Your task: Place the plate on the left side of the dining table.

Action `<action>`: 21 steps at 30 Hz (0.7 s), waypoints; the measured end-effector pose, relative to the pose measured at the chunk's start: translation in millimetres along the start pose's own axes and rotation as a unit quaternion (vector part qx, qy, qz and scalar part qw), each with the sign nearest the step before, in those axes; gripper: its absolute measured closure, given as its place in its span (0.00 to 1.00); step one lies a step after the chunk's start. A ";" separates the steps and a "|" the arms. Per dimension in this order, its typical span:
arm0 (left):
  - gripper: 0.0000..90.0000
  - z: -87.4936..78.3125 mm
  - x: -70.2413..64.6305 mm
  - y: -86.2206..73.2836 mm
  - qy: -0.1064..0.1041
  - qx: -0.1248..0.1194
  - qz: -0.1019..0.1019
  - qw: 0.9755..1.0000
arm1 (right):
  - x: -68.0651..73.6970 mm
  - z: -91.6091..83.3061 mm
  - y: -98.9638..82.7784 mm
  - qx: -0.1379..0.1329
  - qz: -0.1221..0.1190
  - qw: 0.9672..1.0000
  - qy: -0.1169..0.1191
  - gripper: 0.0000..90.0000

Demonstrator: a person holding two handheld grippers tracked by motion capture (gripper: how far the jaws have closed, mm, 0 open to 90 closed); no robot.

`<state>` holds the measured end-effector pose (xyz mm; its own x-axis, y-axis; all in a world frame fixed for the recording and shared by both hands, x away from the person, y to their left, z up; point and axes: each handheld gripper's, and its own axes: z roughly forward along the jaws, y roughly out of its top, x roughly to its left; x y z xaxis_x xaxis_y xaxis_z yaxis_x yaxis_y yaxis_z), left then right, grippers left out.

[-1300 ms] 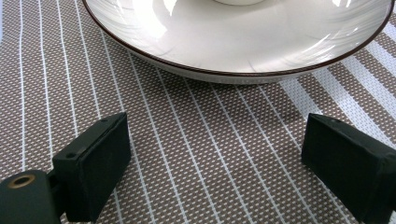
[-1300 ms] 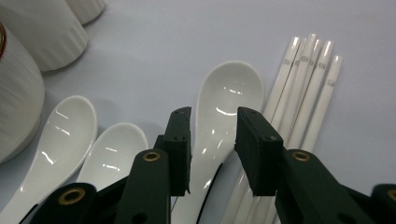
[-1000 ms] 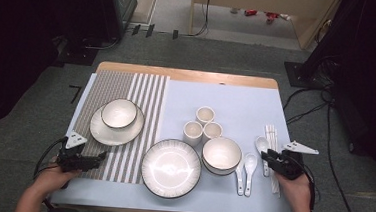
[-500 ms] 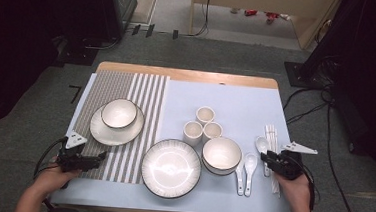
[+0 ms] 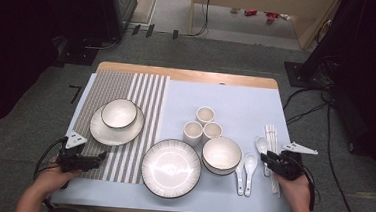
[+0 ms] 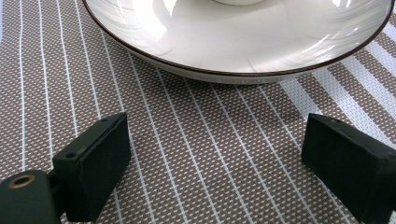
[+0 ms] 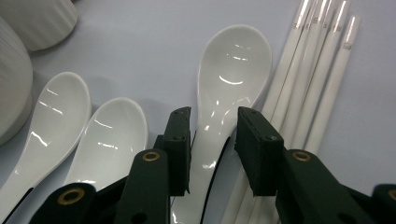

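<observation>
Right gripper (image 7: 212, 149): fingers (image 7: 180, 144) are set narrowly apart, astride the handle of the large spoon (image 7: 229, 88). Whether the pads press on the handle cannot be told; a slim gap seems to show on each side. The spoon lies flat on the bench (image 5: 236, 104), bowl pointing away from the gripper. Just beside it, on the outer side, the white chopsticks (image 7: 322, 70) are laid parallel. On the other side two smaller spoons (image 7: 84, 135) are laid side by side, next to the ribbed bowl (image 5: 221, 155). In the high view the right gripper (image 5: 272, 159) is seen at the near right of the bench, held in the right hand (image 5: 290, 186).

Left gripper (image 6: 215, 163): fingers (image 6: 95, 161) are spread wide, nothing between them, over the striped placemat (image 6: 196, 140). Just ahead the rim of a plate (image 6: 233, 42) is seen, not touched. In the high view that plate (image 5: 105, 130) carries a bowl (image 5: 119, 113).

At bench centre a large plate (image 5: 170, 168) is set, with three small cups (image 5: 203, 124) clustered behind the ribbed bowl.
</observation>
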<state>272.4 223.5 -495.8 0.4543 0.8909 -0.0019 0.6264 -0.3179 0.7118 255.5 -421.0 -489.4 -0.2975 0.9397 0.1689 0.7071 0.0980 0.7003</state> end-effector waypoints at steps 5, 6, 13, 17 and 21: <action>0.09 0.0 0.0 0.0 0.000 0.000 0.000 1.000 | 0.1 0.0 0.1 0.003 -0.001 1.000 0.003 0.73; 0.09 0.0 0.0 0.0 0.000 0.000 0.000 1.000 | 0.0 0.0 0.2 0.003 0.000 1.000 0.003 0.73; 0.09 0.0 0.0 0.0 0.000 0.000 0.000 1.000 | -1.3 -1.8 -0.7 0.001 0.008 1.000 0.000 0.75; 0.09 0.0 0.0 0.0 0.000 0.000 0.000 1.000 | 2.3 -7.5 -4.2 -0.001 0.003 1.000 -0.011 0.70; 0.09 0.0 -0.1 0.0 0.000 0.000 0.000 1.000 | 0.8 -8.4 -5.0 -0.003 0.016 1.000 -0.009 0.72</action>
<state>272.4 223.4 -495.8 0.4542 0.8909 -0.0015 0.6262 -0.3181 0.7118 246.3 -423.5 -487.0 -0.2638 0.9479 0.1786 0.7120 0.0664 0.6991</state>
